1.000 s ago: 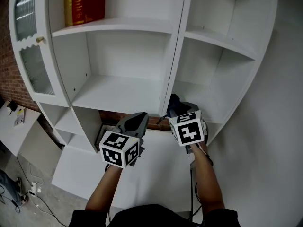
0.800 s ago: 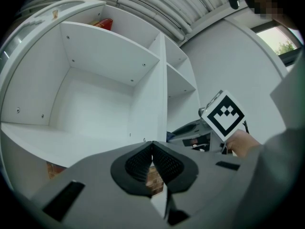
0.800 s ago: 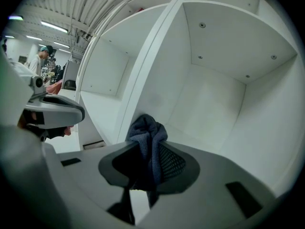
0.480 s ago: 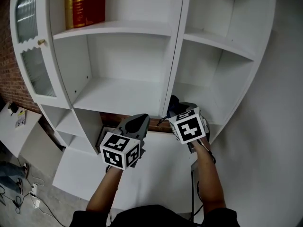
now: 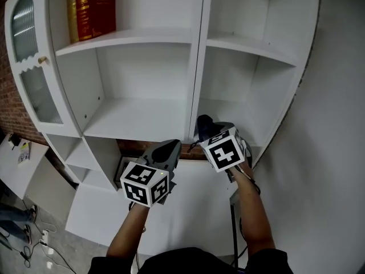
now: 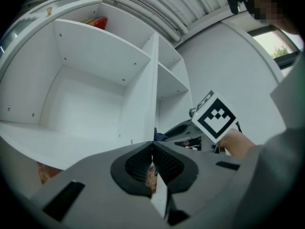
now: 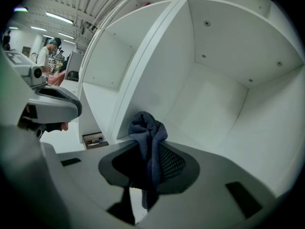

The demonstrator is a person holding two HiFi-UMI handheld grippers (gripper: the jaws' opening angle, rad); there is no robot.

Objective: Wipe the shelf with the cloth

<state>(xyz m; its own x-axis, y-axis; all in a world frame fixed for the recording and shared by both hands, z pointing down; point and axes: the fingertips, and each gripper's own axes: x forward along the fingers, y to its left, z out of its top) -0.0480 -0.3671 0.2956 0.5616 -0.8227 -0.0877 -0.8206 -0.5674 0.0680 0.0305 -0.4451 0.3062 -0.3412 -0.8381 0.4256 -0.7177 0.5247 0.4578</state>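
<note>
A white shelf (image 5: pixel 137 116) is seen ahead, with red books (image 5: pixel 91 10) stood on its upper left board. The left gripper (image 6: pixel 152 149) is held below the lower left board, its fingers (image 6: pixel 138 163) pressed together on nothing. The right gripper (image 7: pixel 148 159) is held at the lower right compartment, clamped on a dark blue cloth (image 7: pixel 148 128), which seems just short of the board.
</note>
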